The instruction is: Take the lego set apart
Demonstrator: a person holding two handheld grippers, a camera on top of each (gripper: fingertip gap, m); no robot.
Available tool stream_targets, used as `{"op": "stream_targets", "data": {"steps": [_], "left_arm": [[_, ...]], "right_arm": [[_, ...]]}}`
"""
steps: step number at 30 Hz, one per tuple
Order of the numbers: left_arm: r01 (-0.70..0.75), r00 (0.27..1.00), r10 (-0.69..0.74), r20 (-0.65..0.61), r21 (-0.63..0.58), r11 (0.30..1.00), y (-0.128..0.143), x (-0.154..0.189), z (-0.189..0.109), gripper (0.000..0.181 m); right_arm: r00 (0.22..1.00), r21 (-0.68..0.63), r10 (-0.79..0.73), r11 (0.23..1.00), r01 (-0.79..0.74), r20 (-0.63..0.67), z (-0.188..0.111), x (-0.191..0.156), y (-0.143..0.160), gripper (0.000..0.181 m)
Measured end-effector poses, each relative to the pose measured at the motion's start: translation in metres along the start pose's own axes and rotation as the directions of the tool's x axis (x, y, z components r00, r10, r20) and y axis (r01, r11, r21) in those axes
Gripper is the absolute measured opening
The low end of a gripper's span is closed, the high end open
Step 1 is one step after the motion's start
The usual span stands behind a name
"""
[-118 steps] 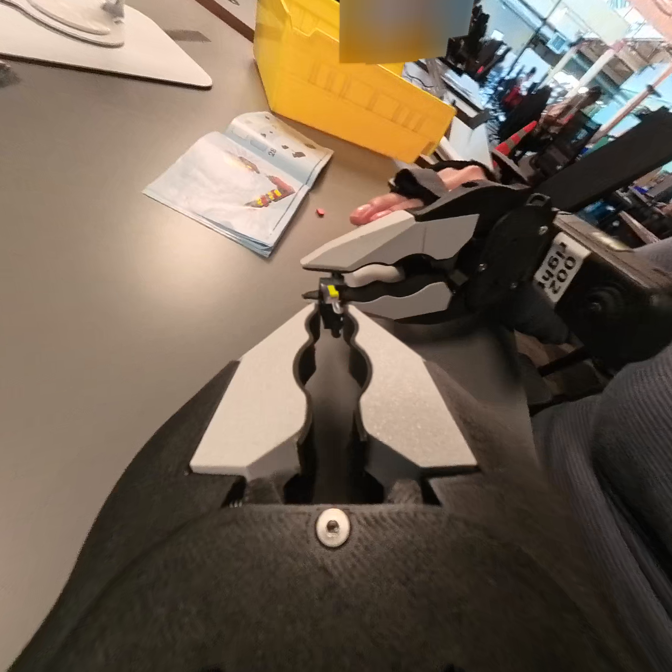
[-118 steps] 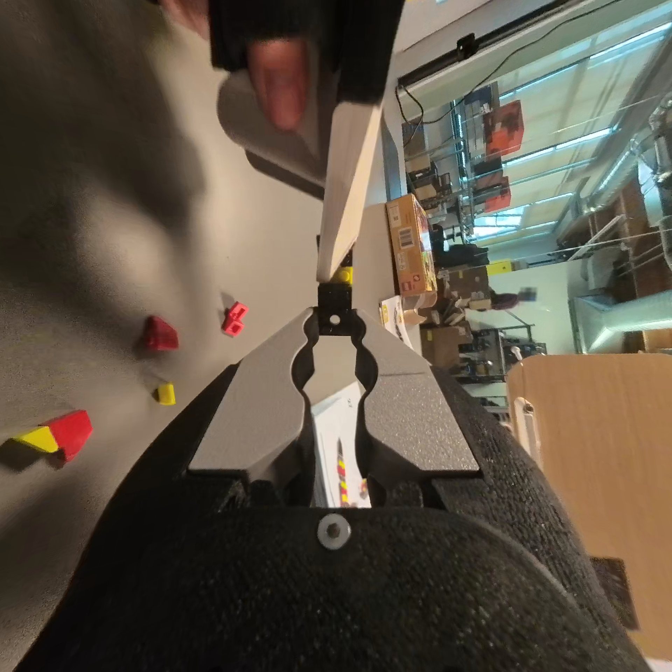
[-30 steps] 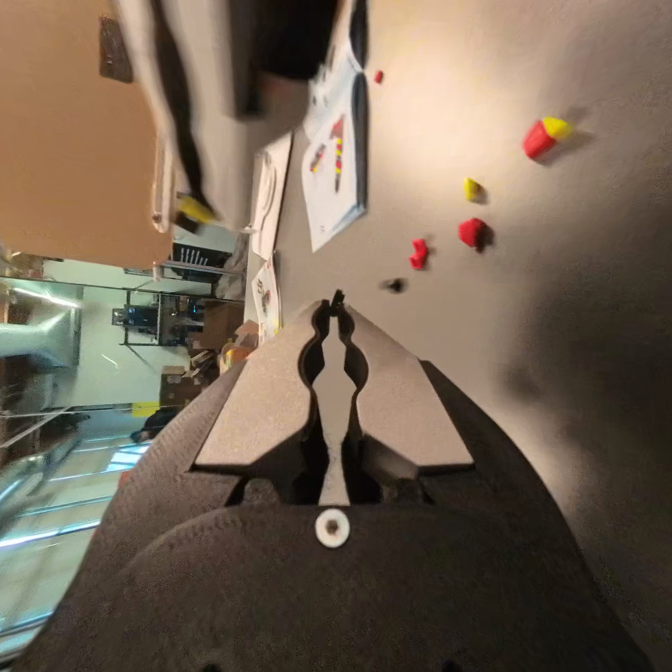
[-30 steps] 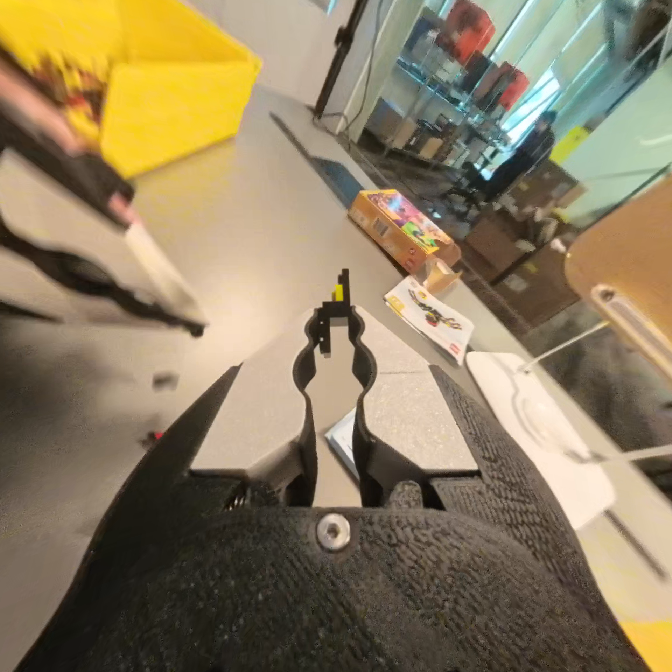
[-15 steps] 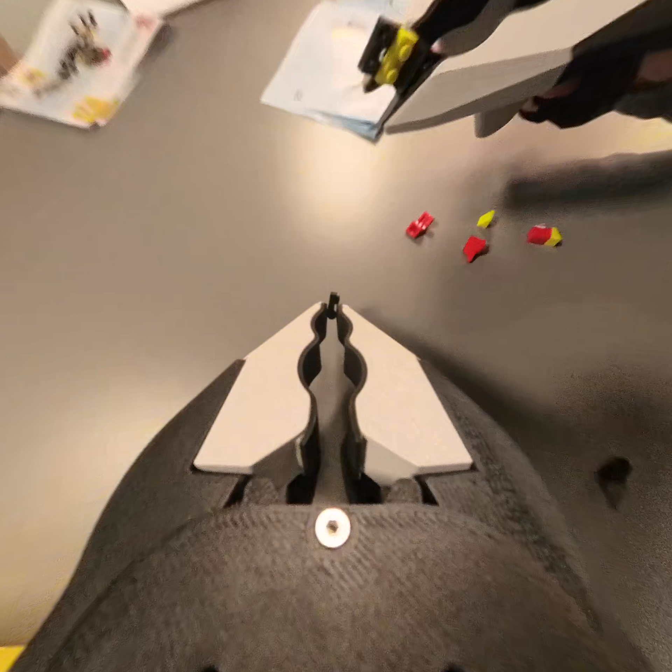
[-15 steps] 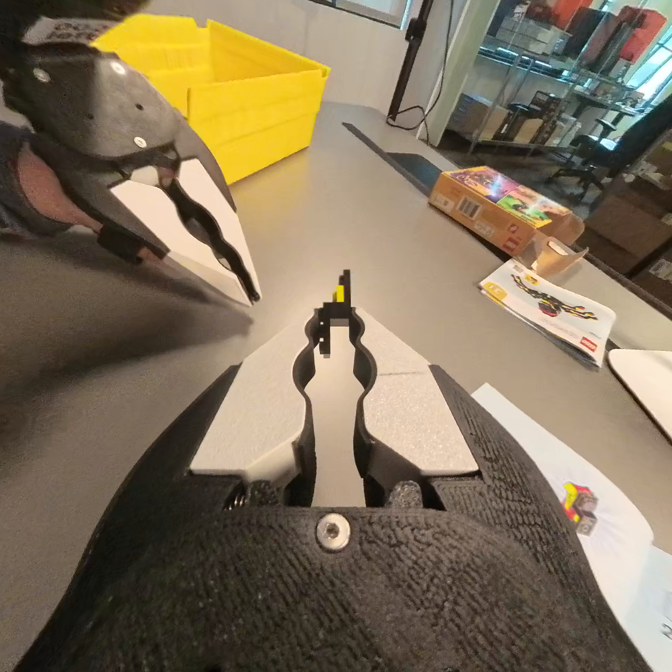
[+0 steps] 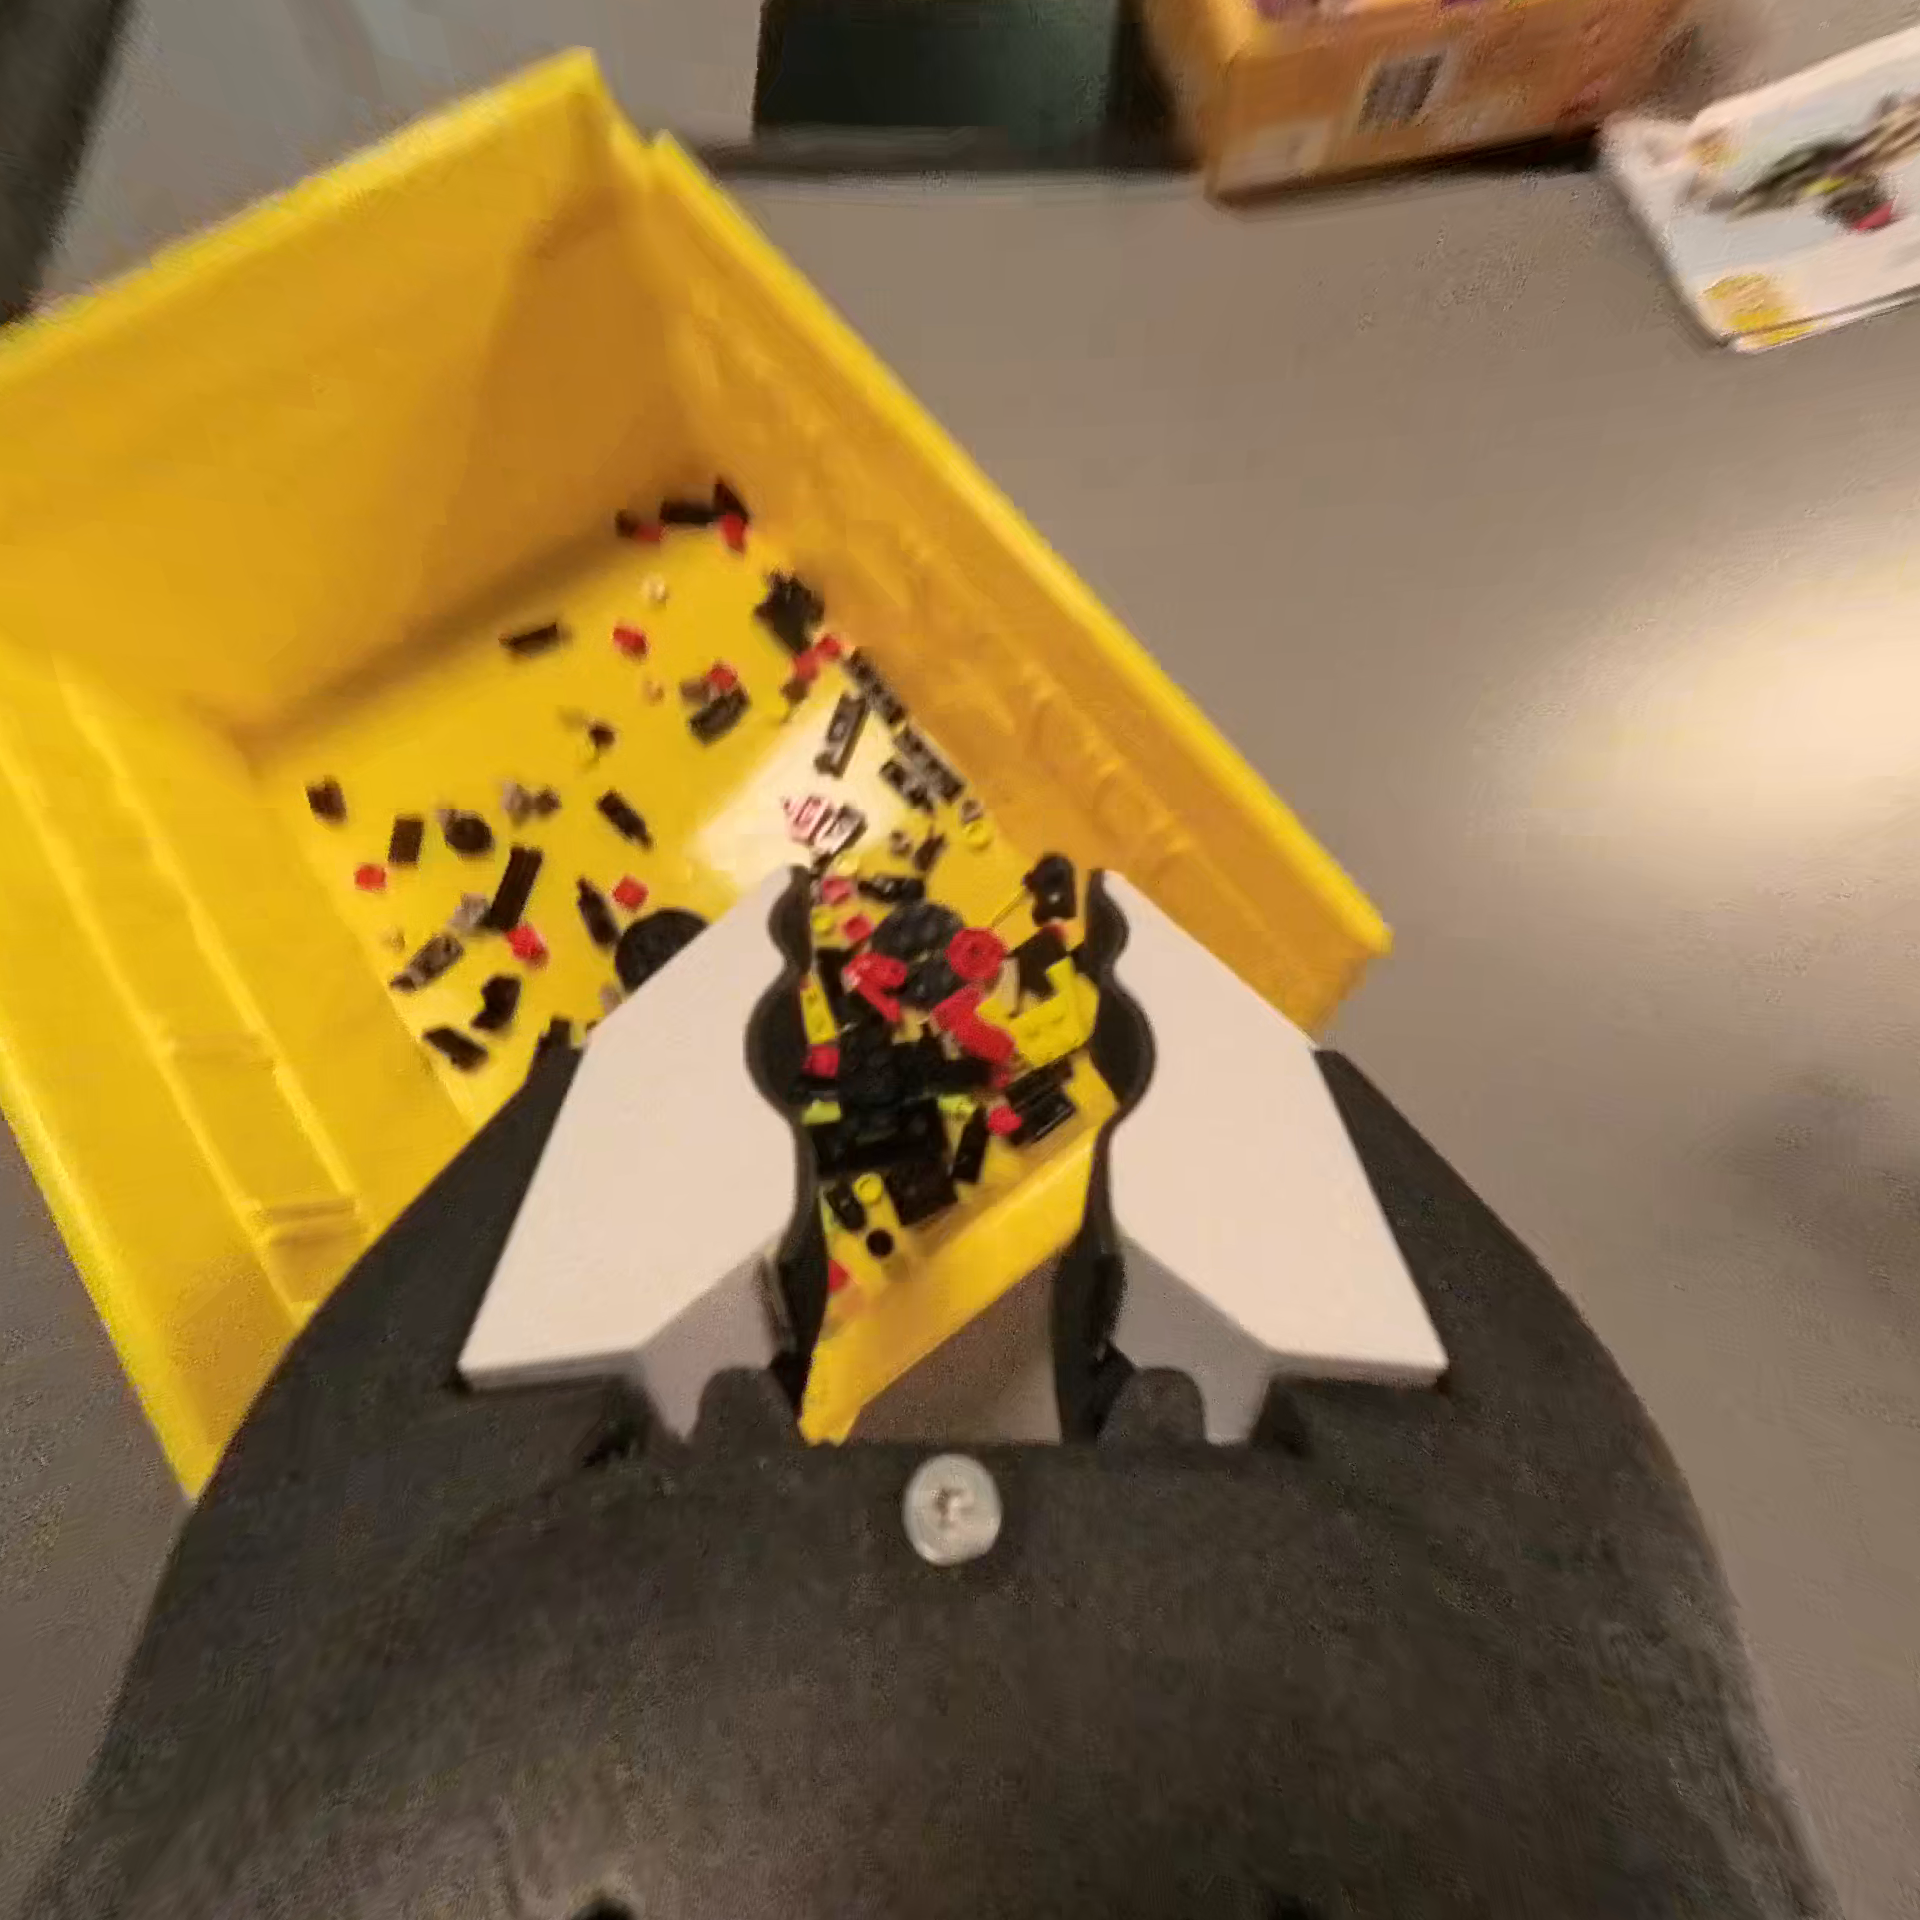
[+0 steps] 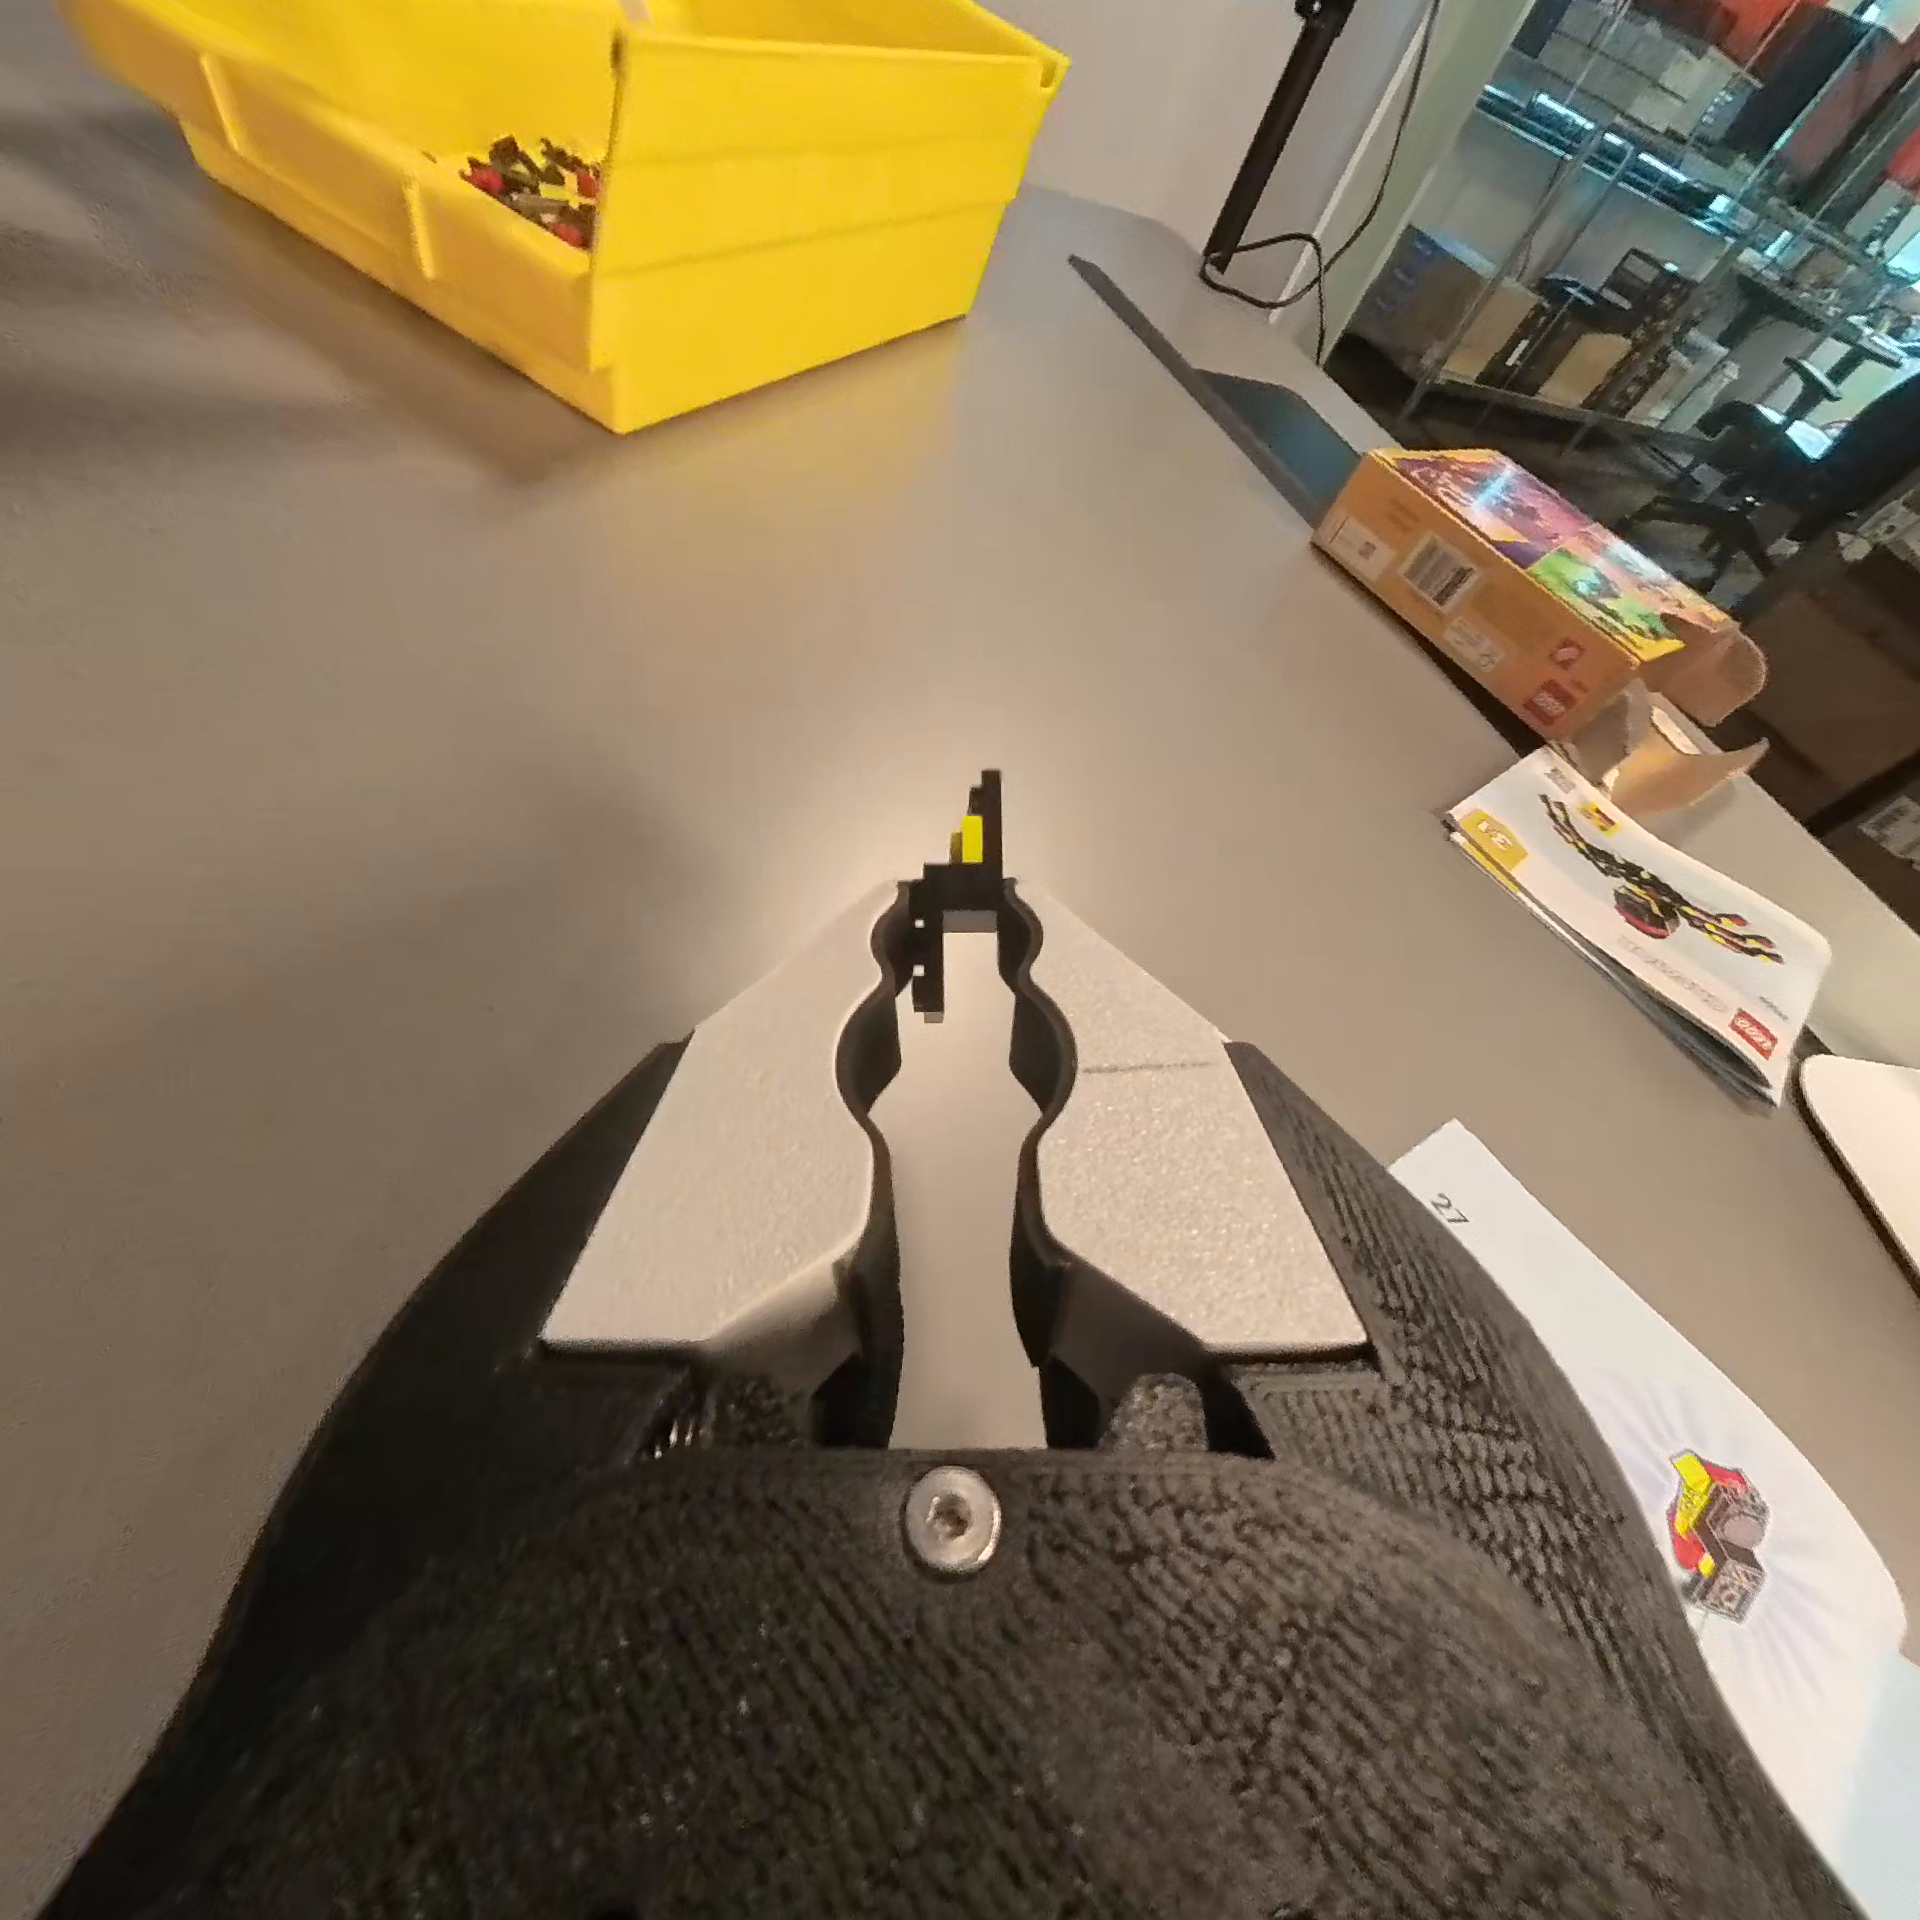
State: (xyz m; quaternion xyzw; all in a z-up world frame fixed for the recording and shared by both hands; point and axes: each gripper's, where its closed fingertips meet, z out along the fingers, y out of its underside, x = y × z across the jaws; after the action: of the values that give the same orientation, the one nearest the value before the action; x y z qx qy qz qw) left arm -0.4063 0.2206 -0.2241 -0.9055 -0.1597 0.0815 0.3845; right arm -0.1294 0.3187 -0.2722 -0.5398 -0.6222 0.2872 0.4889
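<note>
My left gripper is open and hangs over a yellow bin. Many loose black, red and yellow lego pieces lie on the bin floor, and nothing sits between the fingertips. My right gripper is shut on a small black and yellow lego assembly that sticks up past its tips, low over the grey table. The same bin stands far off at the upper left in the right wrist view, with a pile of pieces showing in it.
An orange lego box lies at the right, also seen in the left wrist view. A closed booklet lies beside it and an open instruction page under my right gripper. A white base is at the right edge. The gap from one gripper's tips to the other's is roughly 30 cm.
My left gripper has swung from the table to above the yellow bin and opened; the small black piece is gone from its tips. My right gripper still holds its assembly.
</note>
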Motion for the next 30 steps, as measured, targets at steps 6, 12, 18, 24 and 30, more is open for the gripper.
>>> {"op": "stream_targets", "data": {"steps": [6,12,18,24,30], "left_arm": [[0.124,0.992,-0.126,-0.012,-0.123,0.985,0.024,-0.023,0.016,0.064],[-0.030,0.753,0.113,-0.648,0.137,0.990,0.020,0.142,-0.061,0.044],[-0.563,0.413,0.518,-0.749,0.237,0.792,0.167,0.246,-0.093,0.027],[-0.566,0.473,0.455,-0.754,0.136,0.813,0.202,0.255,-0.090,0.019],[-0.569,0.500,0.458,-0.735,0.120,0.813,0.208,0.251,-0.084,0.007]], "right_arm": [[1.000,-0.011,-0.001,1.000,0.001,0.007,0.001,-0.002,0.003,0.013],[1.000,-0.005,-0.003,1.000,0.003,-0.029,-0.002,0.008,0.004,0.013],[1.000,0.000,-0.011,1.000,0.011,-0.022,-0.003,0.009,0.006,0.013],[0.998,-0.019,-0.051,0.999,0.050,-0.031,-0.004,0.008,0.009,0.013],[0.998,-0.023,-0.052,0.998,0.051,-0.027,-0.004,0.008,0.010,0.013]]}}
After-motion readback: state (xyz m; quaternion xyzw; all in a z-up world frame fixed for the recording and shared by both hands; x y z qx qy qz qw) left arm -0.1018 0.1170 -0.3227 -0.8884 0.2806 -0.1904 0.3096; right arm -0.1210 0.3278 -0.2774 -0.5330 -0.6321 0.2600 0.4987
